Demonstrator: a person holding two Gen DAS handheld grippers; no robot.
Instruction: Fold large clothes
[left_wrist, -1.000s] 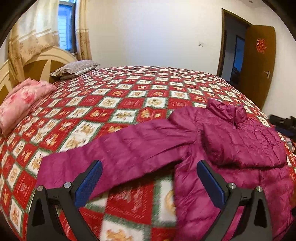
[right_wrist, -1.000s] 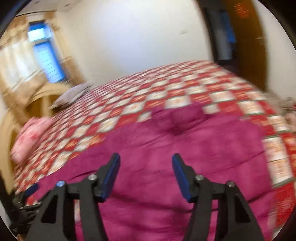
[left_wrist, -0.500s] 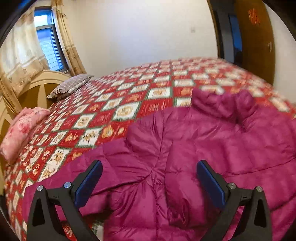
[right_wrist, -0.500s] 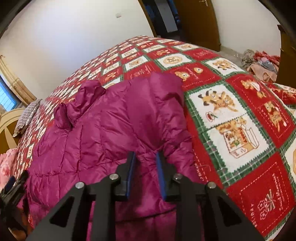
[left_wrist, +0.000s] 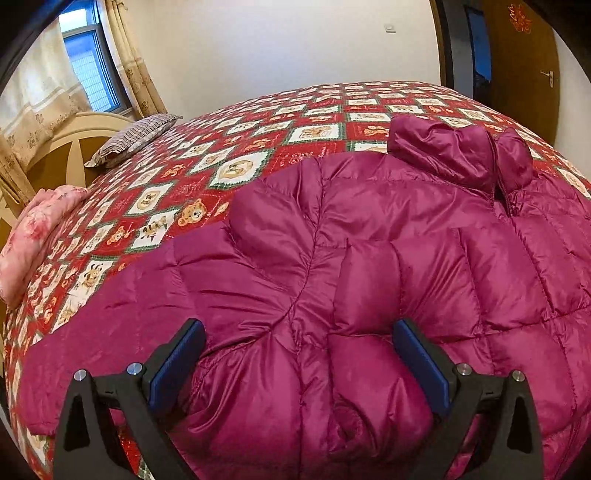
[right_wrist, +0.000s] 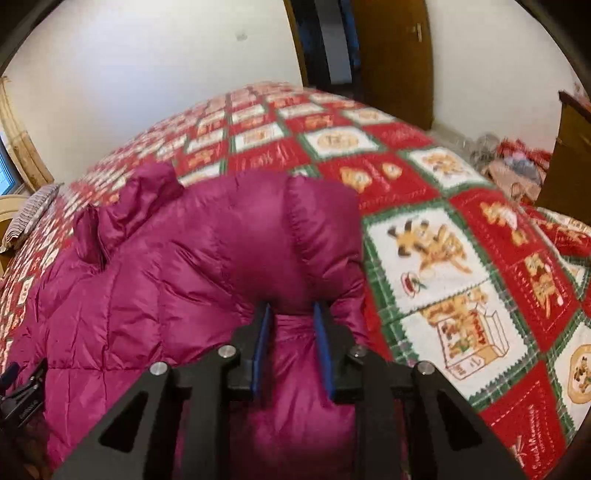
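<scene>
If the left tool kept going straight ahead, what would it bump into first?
Most likely the puffy magenta jacket. The left tool is open and pointing straight at its quilted padding on the bed, though how close it already is stays hard to judge.

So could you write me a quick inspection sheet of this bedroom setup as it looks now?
Surface: bed with red patchwork quilt.
Job's things: magenta puffer jacket spread on the quilt, collar away from the cameras.
Clutter: pink folded blanket, striped pillow, pile of clothes on the floor.
Grippers: left gripper open above the jacket; right gripper closed on a fold of jacket.
Cables: nothing seen.
Surroundings: curtained window, wooden door.
</scene>
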